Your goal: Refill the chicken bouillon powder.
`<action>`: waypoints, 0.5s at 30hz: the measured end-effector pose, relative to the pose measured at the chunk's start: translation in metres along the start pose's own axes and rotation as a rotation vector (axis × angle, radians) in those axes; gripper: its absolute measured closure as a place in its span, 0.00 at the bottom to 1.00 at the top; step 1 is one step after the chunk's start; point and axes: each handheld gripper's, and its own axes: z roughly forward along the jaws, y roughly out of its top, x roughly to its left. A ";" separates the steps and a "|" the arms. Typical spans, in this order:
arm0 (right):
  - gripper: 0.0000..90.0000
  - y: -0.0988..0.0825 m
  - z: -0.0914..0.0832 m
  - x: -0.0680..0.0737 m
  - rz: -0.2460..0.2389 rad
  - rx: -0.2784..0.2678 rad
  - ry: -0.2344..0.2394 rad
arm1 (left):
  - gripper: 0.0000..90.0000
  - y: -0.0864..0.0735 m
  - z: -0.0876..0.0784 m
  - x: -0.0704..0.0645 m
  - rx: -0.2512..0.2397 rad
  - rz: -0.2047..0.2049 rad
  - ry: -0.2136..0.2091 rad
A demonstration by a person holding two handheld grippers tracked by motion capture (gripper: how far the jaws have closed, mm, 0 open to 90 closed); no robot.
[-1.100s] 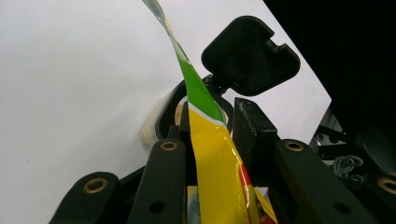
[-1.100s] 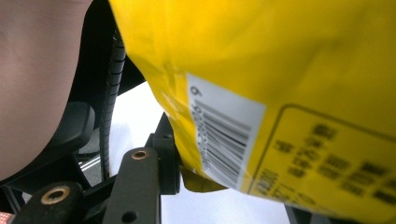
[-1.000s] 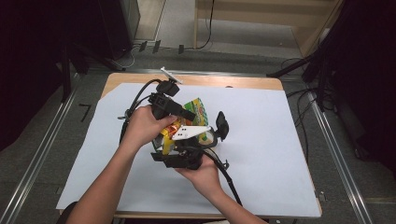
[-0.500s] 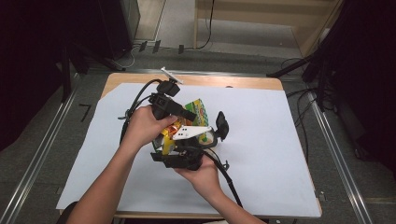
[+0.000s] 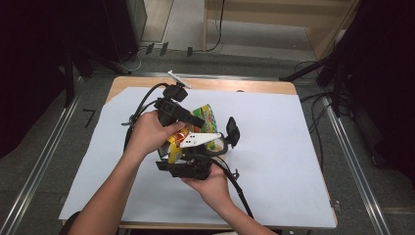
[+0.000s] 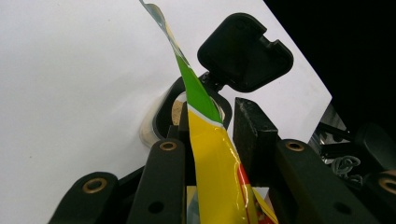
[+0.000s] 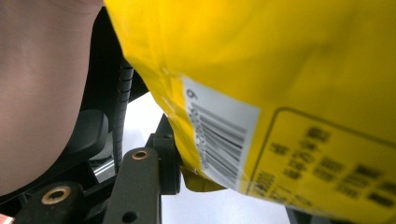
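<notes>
Yellow foil packet (image 6: 212,158), green-topped, pinched near its upper edge between the jaws of the left gripper (image 5: 192,120); its torn top leans over a small container (image 6: 164,116) with a black hinged lid (image 6: 245,52) standing open, apparently positioned for pouring. Right gripper (image 5: 188,164) closed on the packet's lower body (image 7: 280,70), barcode side facing its camera, seemingly steadying or tipping it. Both hands hold the assembly just above a white sheet (image 5: 288,147) covering the wooden table (image 5: 254,86). Container contents pale, granular; no more can be told.
</notes>
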 end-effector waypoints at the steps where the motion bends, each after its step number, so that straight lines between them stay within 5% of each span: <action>1: 0.68 0.000 0.000 0.000 0.002 0.001 0.001 | 0.82 0.000 0.000 0.000 0.001 0.000 -0.001; 15: 0.68 0.000 0.000 0.004 0.003 -0.004 0.011 | 0.82 -0.001 -0.001 -0.004 0.013 0.003 0.004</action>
